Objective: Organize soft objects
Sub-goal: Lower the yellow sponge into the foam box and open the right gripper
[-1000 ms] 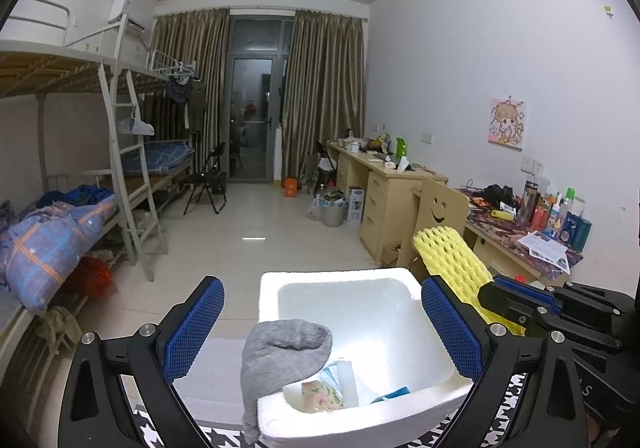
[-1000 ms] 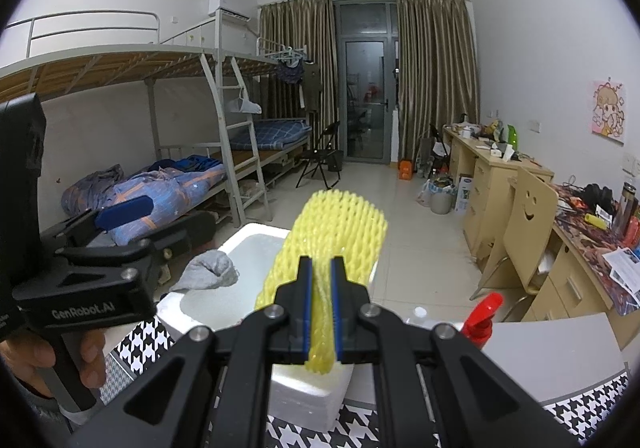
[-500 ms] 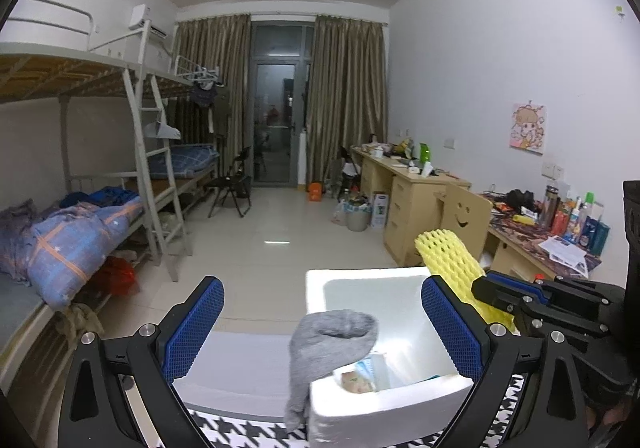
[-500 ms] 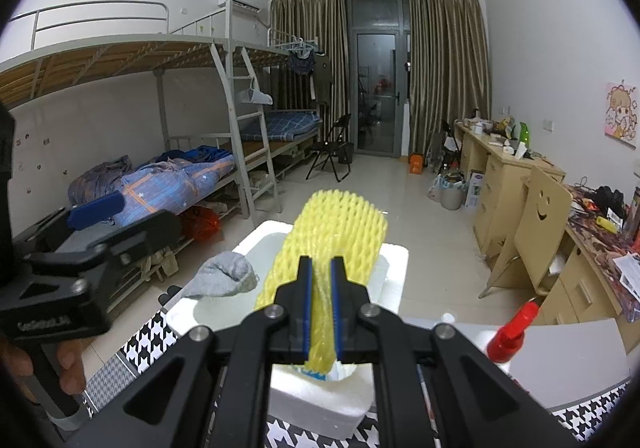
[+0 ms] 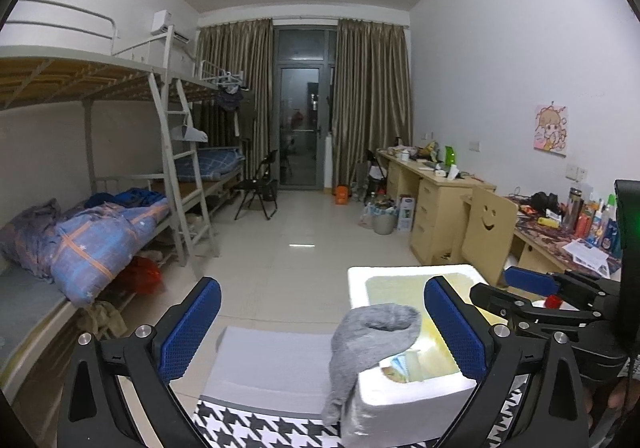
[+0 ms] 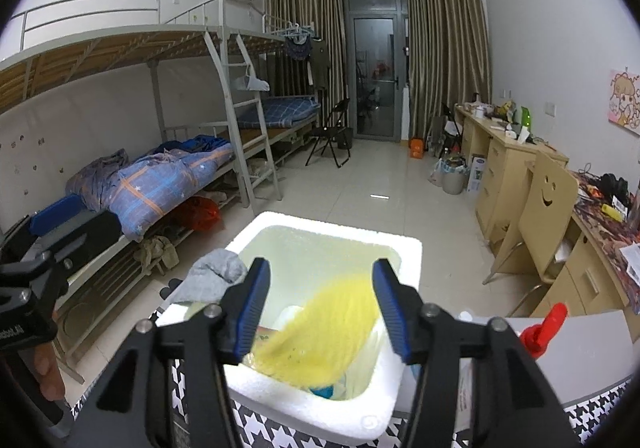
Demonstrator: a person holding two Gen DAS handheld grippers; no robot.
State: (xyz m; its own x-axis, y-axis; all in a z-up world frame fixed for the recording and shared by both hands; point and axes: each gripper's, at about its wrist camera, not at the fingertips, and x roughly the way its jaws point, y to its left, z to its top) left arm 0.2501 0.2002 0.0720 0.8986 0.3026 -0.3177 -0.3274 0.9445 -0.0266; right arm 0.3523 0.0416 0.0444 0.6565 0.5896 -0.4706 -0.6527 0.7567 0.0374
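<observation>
A white foam box (image 6: 404,248) stands on the houndstooth table; it also shows in the left wrist view (image 5: 400,276). A yellow foam net (image 6: 320,332), blurred, is inside the box opening, free between the blue pads of my right gripper (image 6: 320,306), which is open above the box. A grey sock (image 5: 372,344) hangs over the box's left rim, also in the right wrist view (image 6: 216,272). My left gripper (image 5: 320,328) is open and empty, left of and in front of the box. Other small items lie in the box bottom.
A red-capped spray bottle (image 6: 544,328) and a grey board (image 6: 580,352) stand right of the box. A grey mat (image 5: 272,364) lies left of it. Bunk beds (image 5: 100,224) line the left wall, desks (image 5: 440,200) and a smiley chair (image 5: 488,232) the right.
My right gripper has opened and let go of the yellow foam net, which drops into the box. My left gripper has swung left, away from the box.
</observation>
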